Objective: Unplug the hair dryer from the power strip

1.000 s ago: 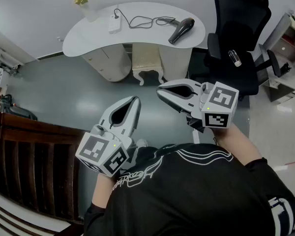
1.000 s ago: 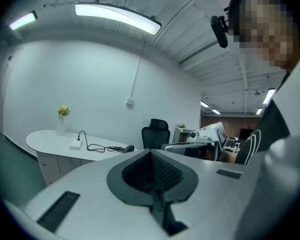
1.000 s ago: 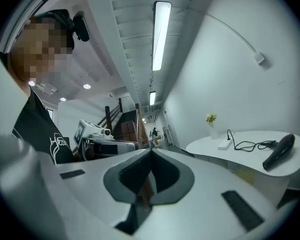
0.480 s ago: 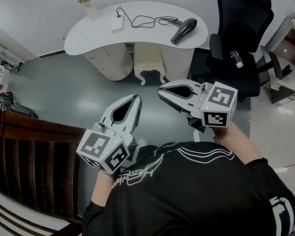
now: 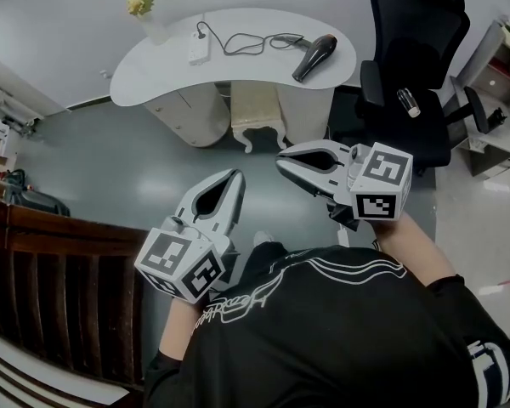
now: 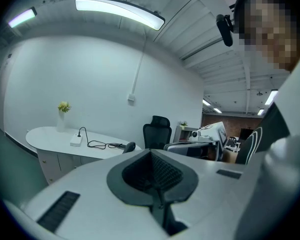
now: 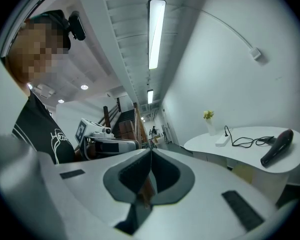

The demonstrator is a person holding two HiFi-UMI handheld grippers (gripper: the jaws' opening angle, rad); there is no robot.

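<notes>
A black hair dryer [image 5: 314,55] lies on the right part of a curved white table [image 5: 153,70] far ahead of me. Its black cord [image 5: 246,41] loops left to a white power strip [image 5: 197,48], where the plug sits in. In the right gripper view the hair dryer [image 7: 276,147] and the power strip [image 7: 221,141] show on the same table. My left gripper [image 5: 236,174] is held near my body, jaws shut and empty. My right gripper [image 5: 280,156] is beside it, also shut with nothing between its jaws. Both are far from the table.
A vase of yellow flowers [image 5: 144,11] stands at the table's back left. A black office chair [image 5: 416,66] with a small bottle [image 5: 405,100] on its seat stands to the right. A dark wooden railing [image 5: 51,270] runs at the left. Grey floor lies between me and the table.
The view has shifted slightly; both grippers stay shut and nearly in the same place near my body.
</notes>
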